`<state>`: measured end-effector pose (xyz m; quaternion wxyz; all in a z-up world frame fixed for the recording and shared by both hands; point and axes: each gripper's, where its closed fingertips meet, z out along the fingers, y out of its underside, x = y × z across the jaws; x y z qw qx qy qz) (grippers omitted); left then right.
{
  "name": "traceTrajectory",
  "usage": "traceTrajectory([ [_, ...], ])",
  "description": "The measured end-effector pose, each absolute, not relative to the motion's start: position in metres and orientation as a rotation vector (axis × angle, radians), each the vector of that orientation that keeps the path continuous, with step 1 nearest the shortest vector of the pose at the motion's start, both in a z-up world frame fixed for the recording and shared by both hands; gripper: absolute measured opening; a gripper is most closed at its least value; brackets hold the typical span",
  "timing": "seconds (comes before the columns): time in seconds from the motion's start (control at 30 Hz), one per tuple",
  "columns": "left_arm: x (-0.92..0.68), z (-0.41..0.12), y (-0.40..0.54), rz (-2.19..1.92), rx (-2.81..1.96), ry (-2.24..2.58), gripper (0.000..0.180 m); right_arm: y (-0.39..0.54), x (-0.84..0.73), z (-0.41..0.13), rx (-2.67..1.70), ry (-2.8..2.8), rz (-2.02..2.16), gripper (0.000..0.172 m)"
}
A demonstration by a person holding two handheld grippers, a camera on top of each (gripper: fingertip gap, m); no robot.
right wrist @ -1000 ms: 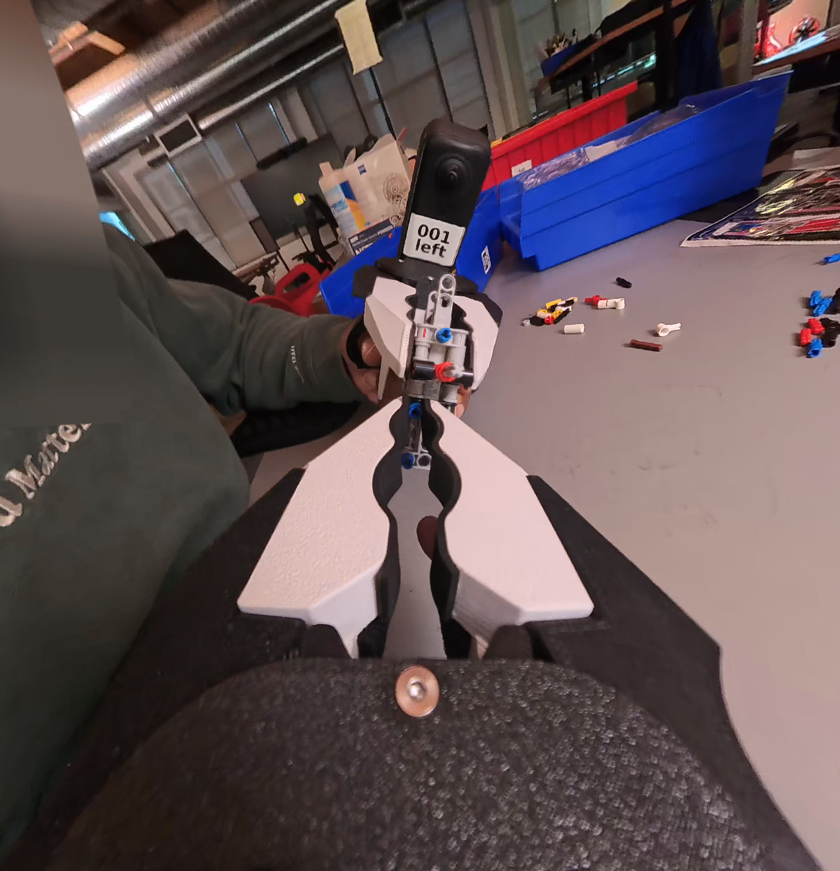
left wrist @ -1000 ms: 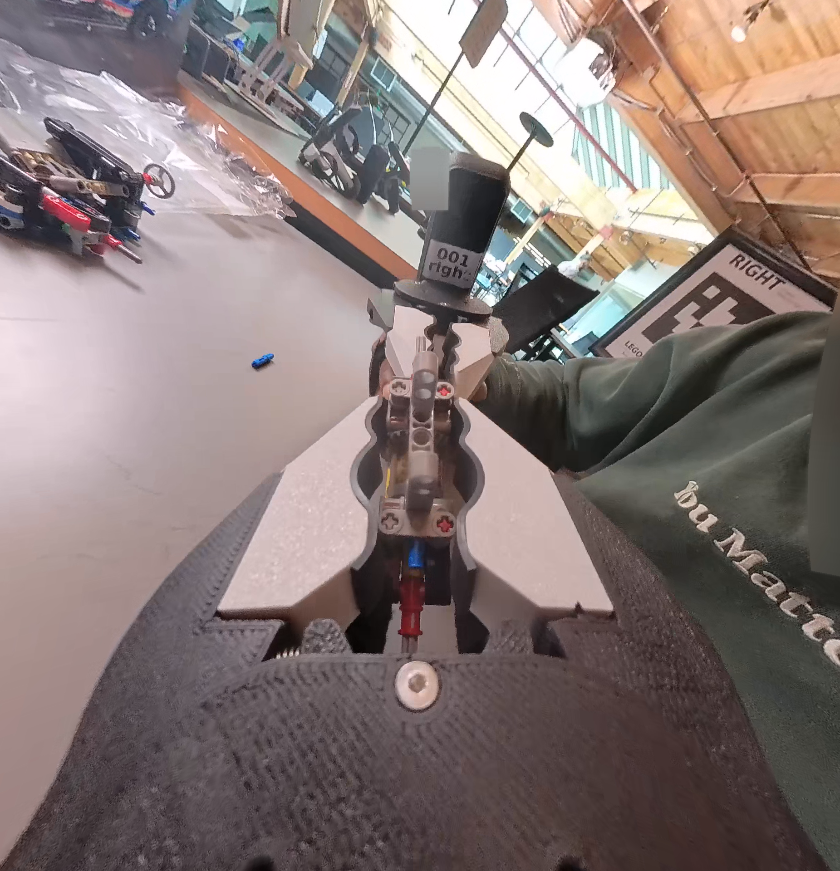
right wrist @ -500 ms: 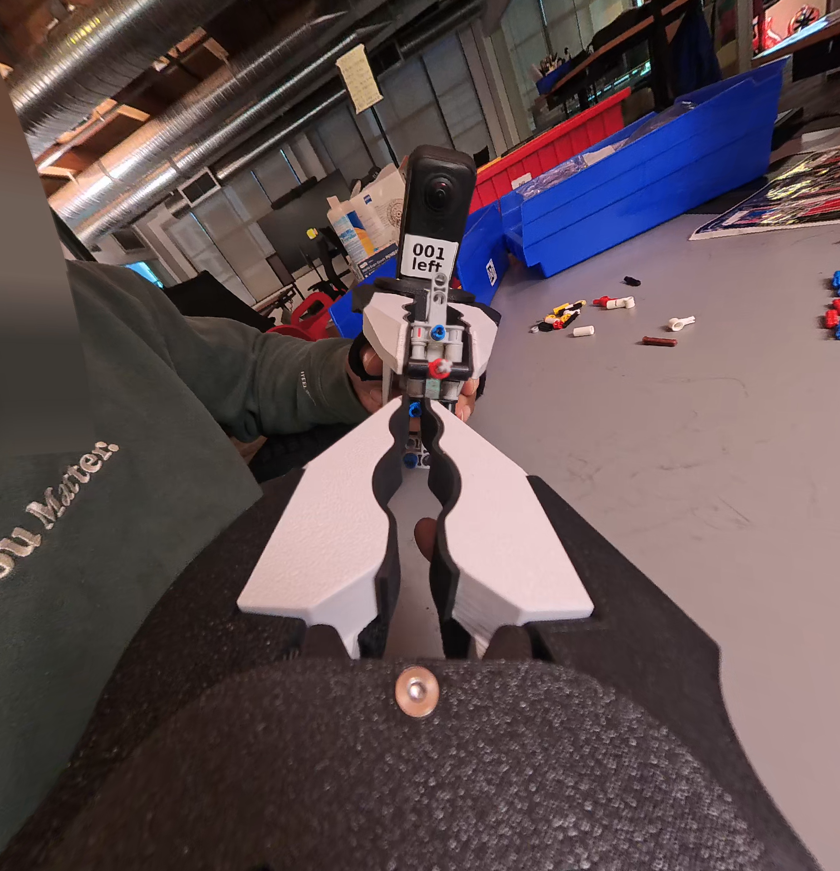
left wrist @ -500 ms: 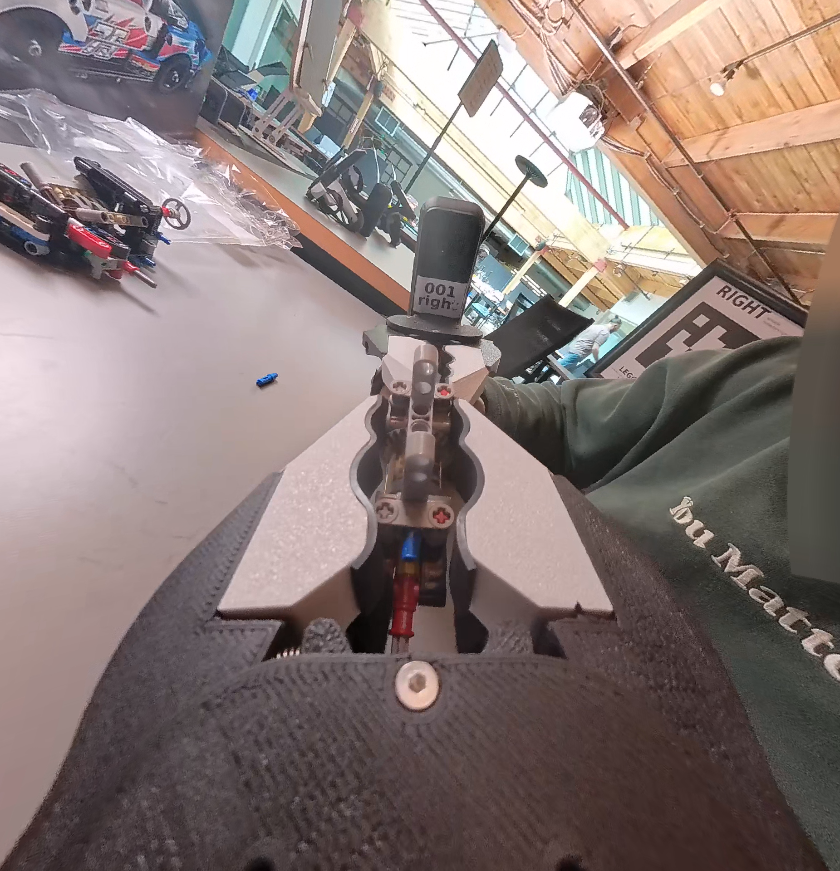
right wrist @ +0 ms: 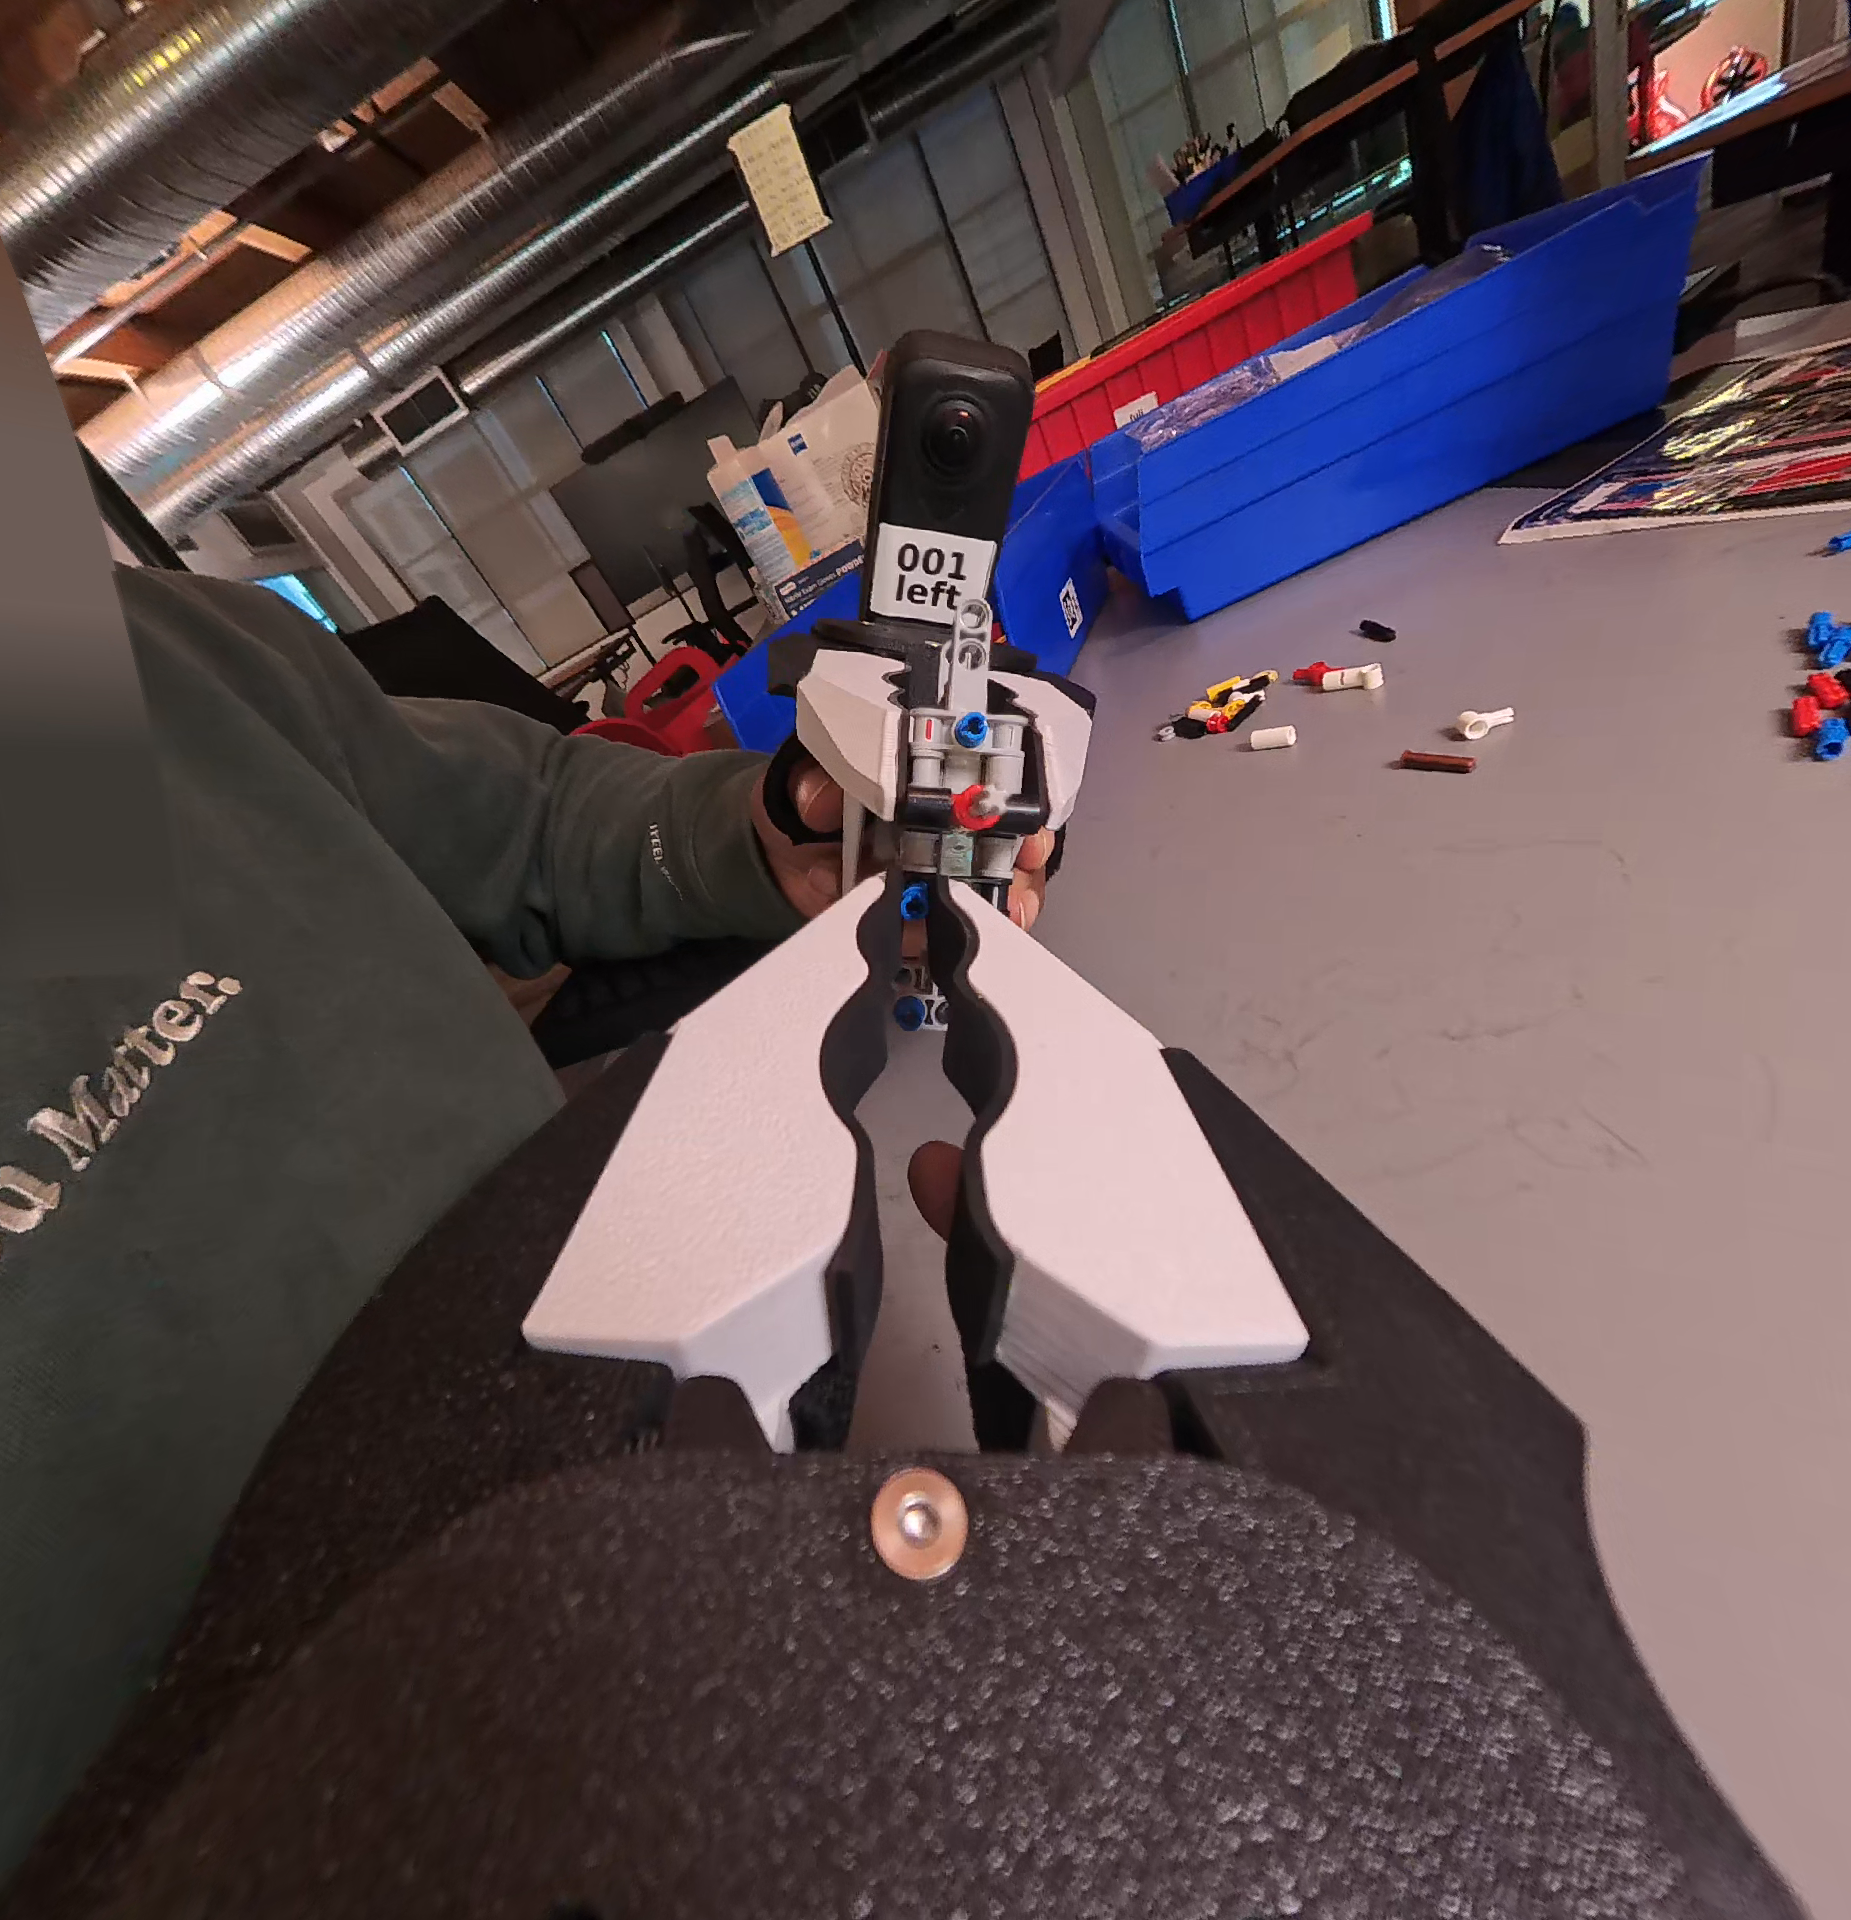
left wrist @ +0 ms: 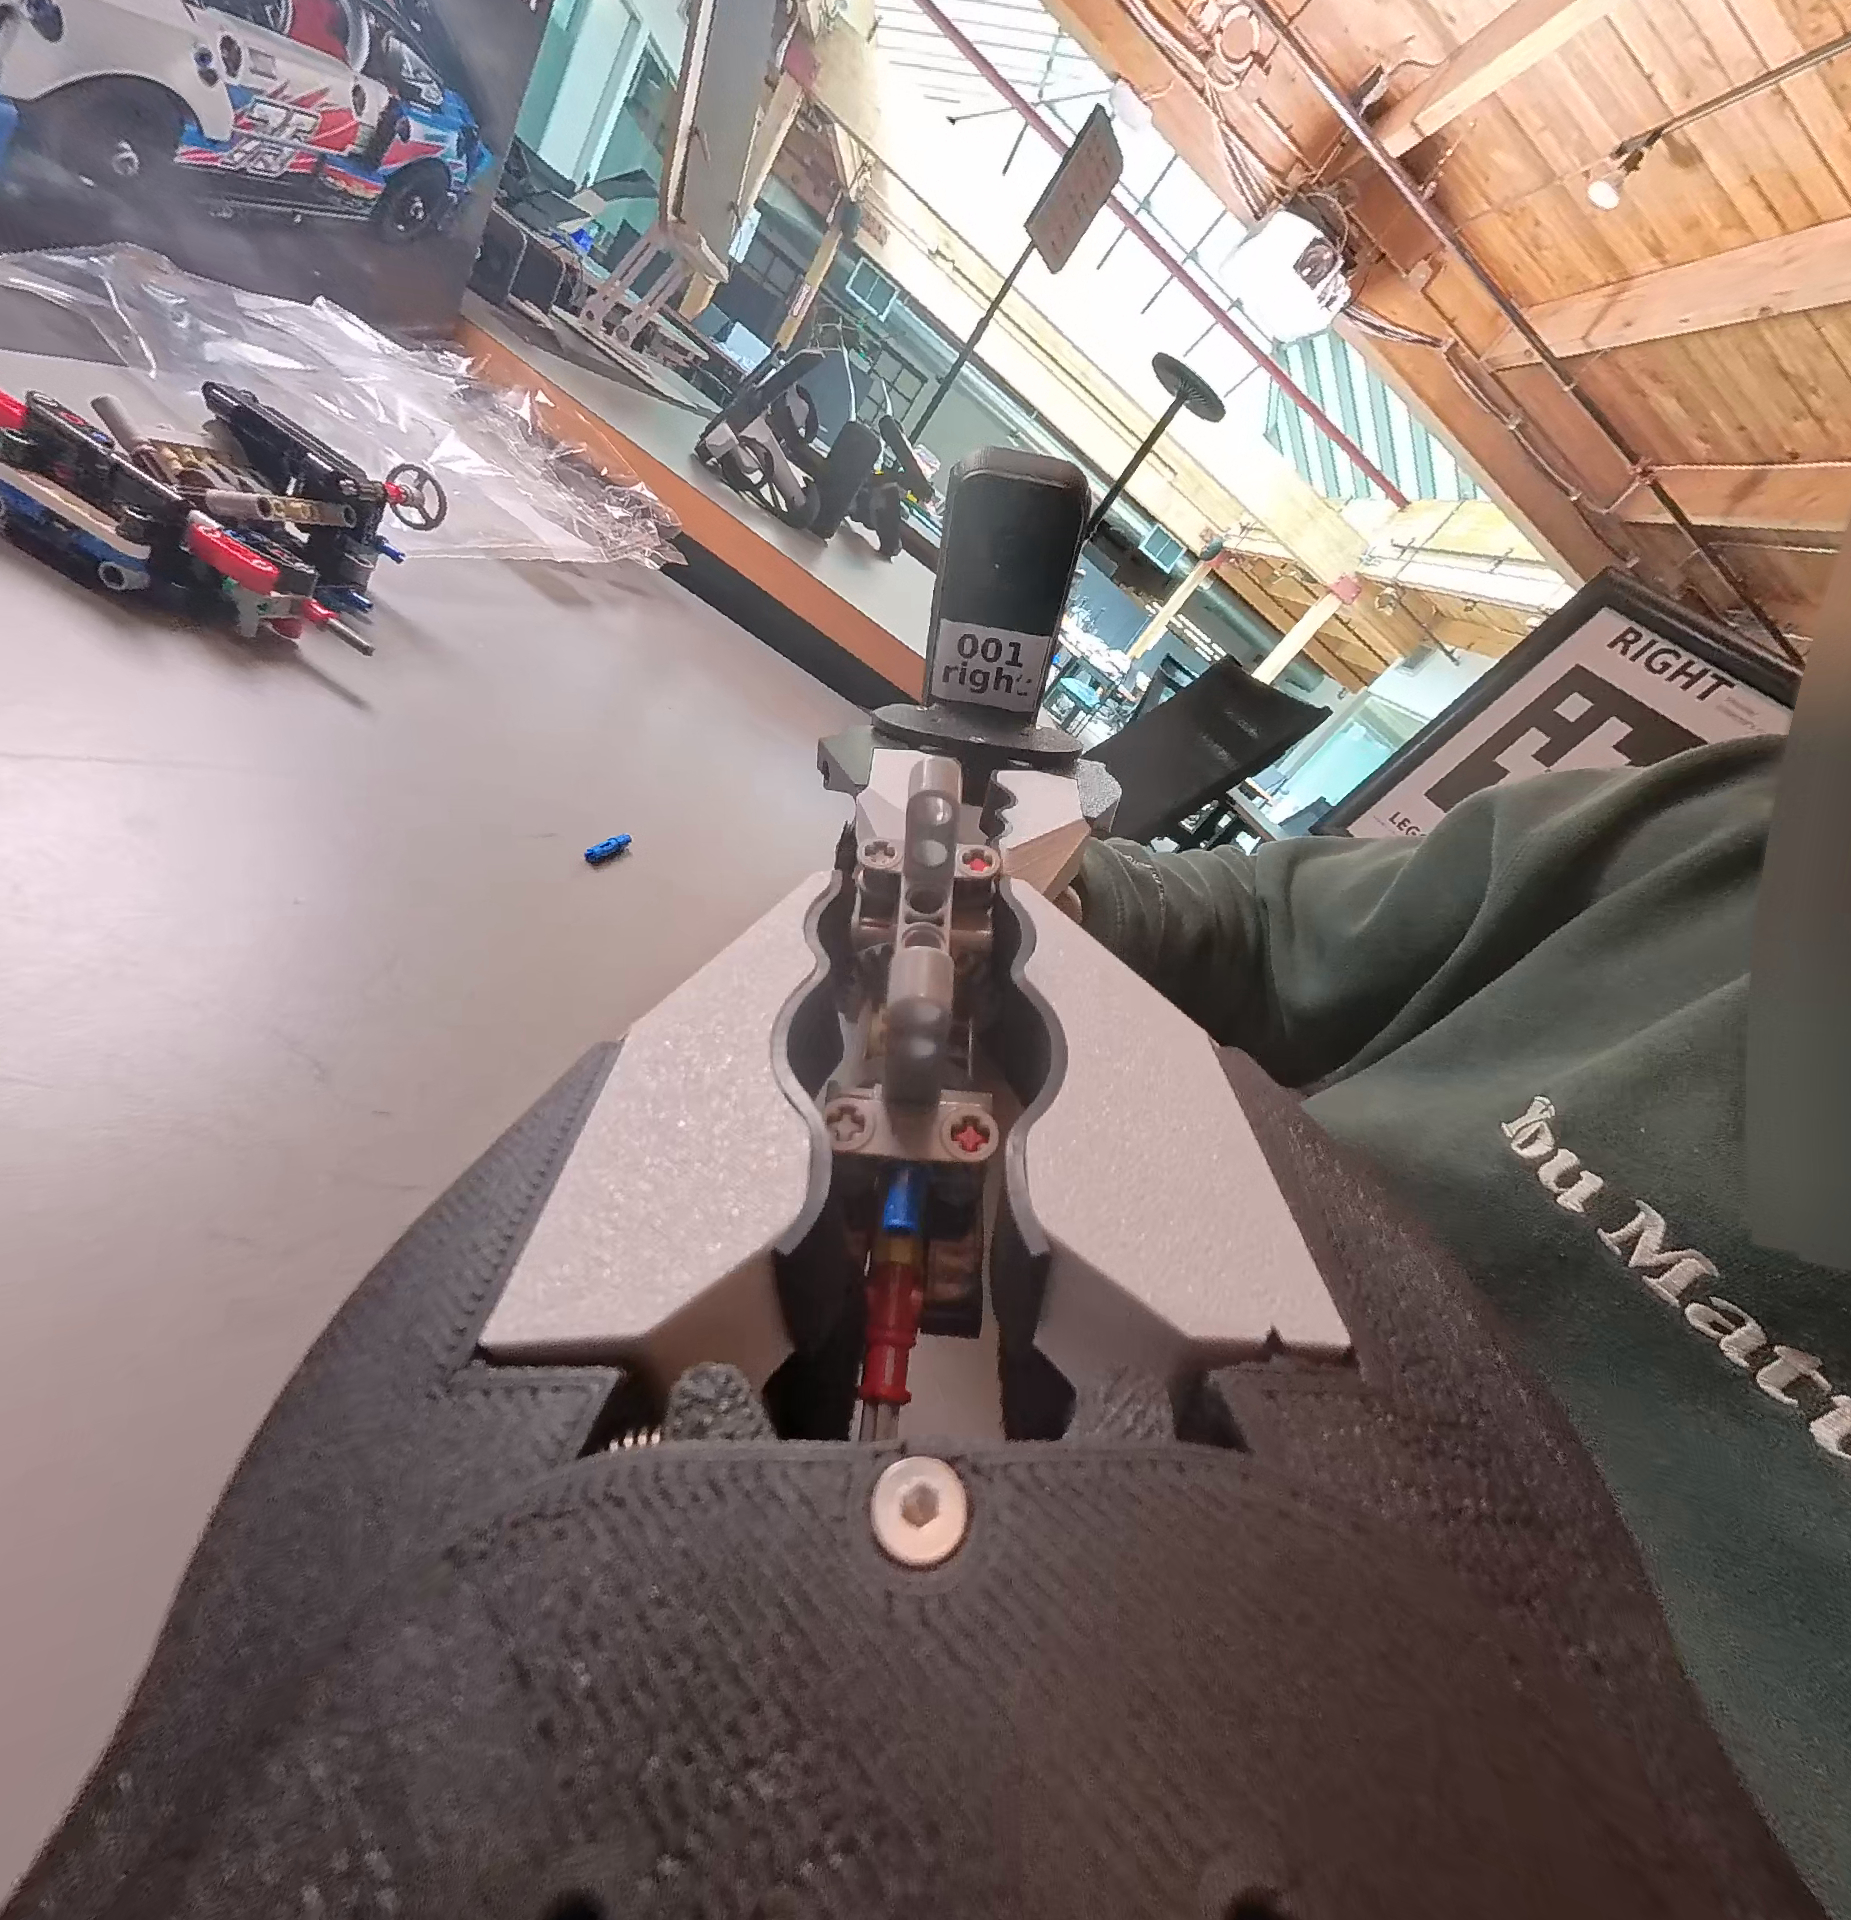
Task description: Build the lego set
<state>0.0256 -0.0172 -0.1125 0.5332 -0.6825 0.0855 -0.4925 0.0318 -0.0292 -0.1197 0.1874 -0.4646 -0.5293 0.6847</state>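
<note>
My left gripper point(left wrist: 926, 894) is shut on a grey brick assembly point(left wrist: 921, 997) with a long grey beam, red and blue pins and a red axle running back between the fingers. It also shows in the right wrist view point(right wrist: 962, 769), held in the left gripper point(right wrist: 942, 748) above the grey table point(right wrist: 1420, 1039). My right gripper point(right wrist: 919, 902) faces it tip to tip and is shut on a small blue pin point(right wrist: 913, 900), right under the assembly's lower end. In the left wrist view the right gripper point(left wrist: 962, 821) stands just behind the assembly, and the pin is hidden.
A partly built model point(left wrist: 173, 520) on clear plastic wrap point(left wrist: 464, 416) lies at the far left, with a loose blue pin point(left wrist: 607, 850) nearer. Blue bins point(right wrist: 1420, 436), a printed sheet point(right wrist: 1731, 447) and scattered small parts point(right wrist: 1316, 707) lie to the right. A person's green sleeve point(right wrist: 485, 810) crosses behind. Less than 4 cm separates the two grippers' tips.
Both grippers have tilted and shifted a little together. They stay tip to tip, and both grasps are unchanged.
</note>
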Motion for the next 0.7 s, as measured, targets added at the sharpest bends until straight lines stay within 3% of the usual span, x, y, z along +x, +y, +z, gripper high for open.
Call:
traceTrajectory([
  [0.7, 0.031, -0.1055, -0.0188, -1.136, -1.606, 0.275, 0.025, -0.0347, 0.0312, -0.116, -1.263, -1.527, 1.868, 0.003],
])
